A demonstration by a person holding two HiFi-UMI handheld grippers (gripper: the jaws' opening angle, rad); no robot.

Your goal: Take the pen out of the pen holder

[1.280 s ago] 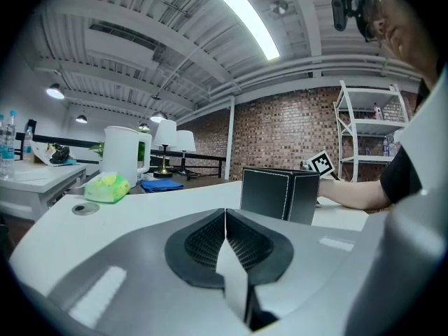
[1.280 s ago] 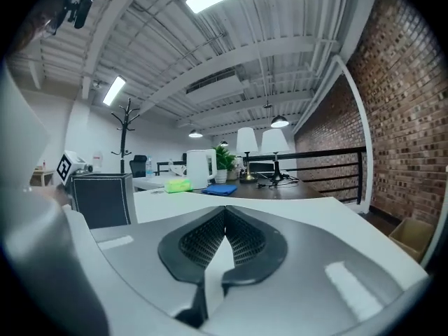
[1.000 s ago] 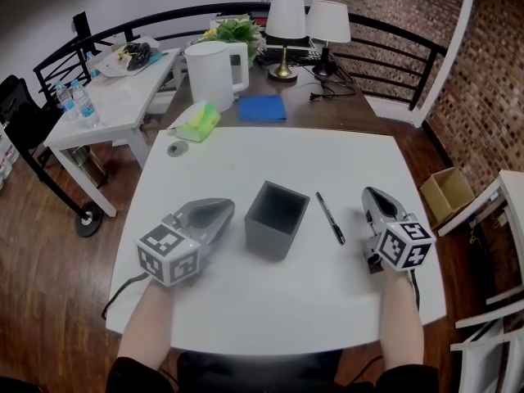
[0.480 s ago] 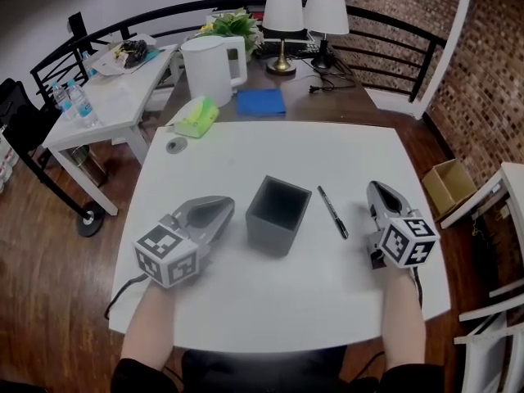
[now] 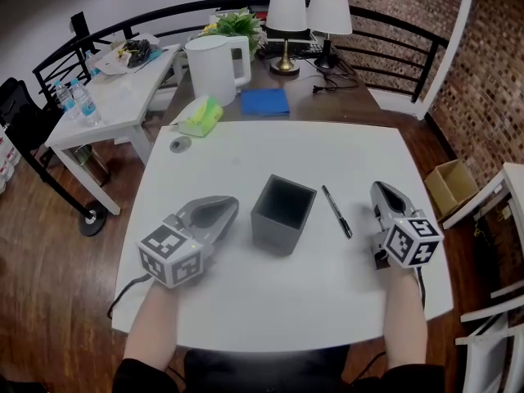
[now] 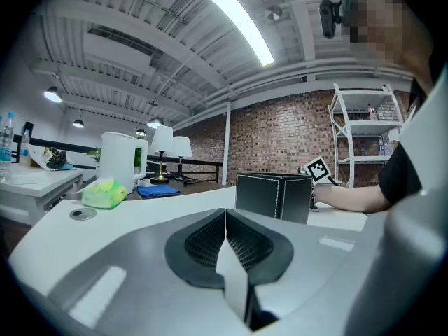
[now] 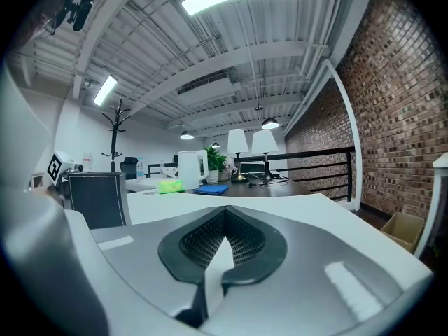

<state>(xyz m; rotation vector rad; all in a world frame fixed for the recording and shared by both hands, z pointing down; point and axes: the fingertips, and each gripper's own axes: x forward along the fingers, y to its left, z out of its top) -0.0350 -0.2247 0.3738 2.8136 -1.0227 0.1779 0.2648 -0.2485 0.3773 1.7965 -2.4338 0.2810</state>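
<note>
A dark grey square pen holder (image 5: 282, 214) stands upright in the middle of the white table (image 5: 246, 158), and nothing shows inside it. A black pen (image 5: 336, 211) lies flat on the table just right of the holder. My left gripper (image 5: 230, 204) rests on the table left of the holder, shut and holding nothing. My right gripper (image 5: 381, 190) rests right of the pen, also shut and holding nothing. The holder (image 6: 274, 196) appears ahead and to the right in the left gripper view and at the left edge (image 7: 96, 199) in the right gripper view.
A small round disc (image 5: 179, 144) lies near the table's far left corner. Beyond the table, a dark desk holds a green tissue pack (image 5: 201, 115), a white kettle (image 5: 214, 70), a blue notebook (image 5: 264, 101), a plant and two lamps (image 5: 305, 19). A cardboard box (image 5: 451, 190) sits on the floor at right.
</note>
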